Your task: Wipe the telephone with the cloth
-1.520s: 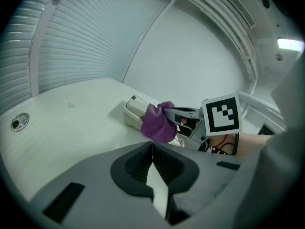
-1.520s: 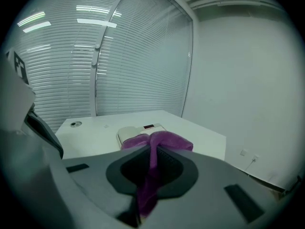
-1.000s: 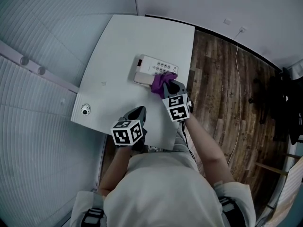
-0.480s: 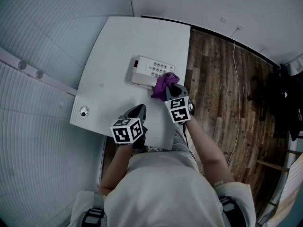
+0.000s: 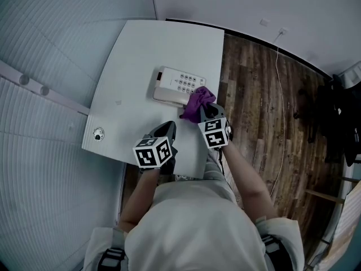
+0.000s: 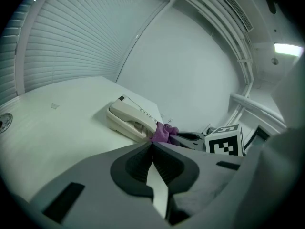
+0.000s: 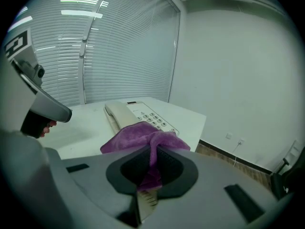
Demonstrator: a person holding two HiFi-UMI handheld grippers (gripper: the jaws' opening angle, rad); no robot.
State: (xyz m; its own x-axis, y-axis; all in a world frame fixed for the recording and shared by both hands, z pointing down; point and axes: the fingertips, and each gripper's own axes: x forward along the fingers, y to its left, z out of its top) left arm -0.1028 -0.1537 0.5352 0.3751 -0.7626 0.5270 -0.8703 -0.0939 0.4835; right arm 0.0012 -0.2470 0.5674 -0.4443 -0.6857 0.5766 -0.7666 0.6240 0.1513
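Right gripper (image 7: pixel 151 151) pinches the purple cloth (image 7: pixel 136 138) tight, the bunch spilling just ahead of it at the near corner of the telephone (image 7: pixel 138 114). A good wipe probably needs light downward pressure and even sweeps across keypad and handset. Left gripper (image 6: pixel 152 146) is pressed together and empty, hanging over the worktop (image 6: pixel 57 128) with the telephone ahead of it.

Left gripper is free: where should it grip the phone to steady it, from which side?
Probably the handset: a raised, narrow bar along the phone's edge facing the left gripper, so its jaws could span it from the person's side. The cloth sits at its right end; keep left.
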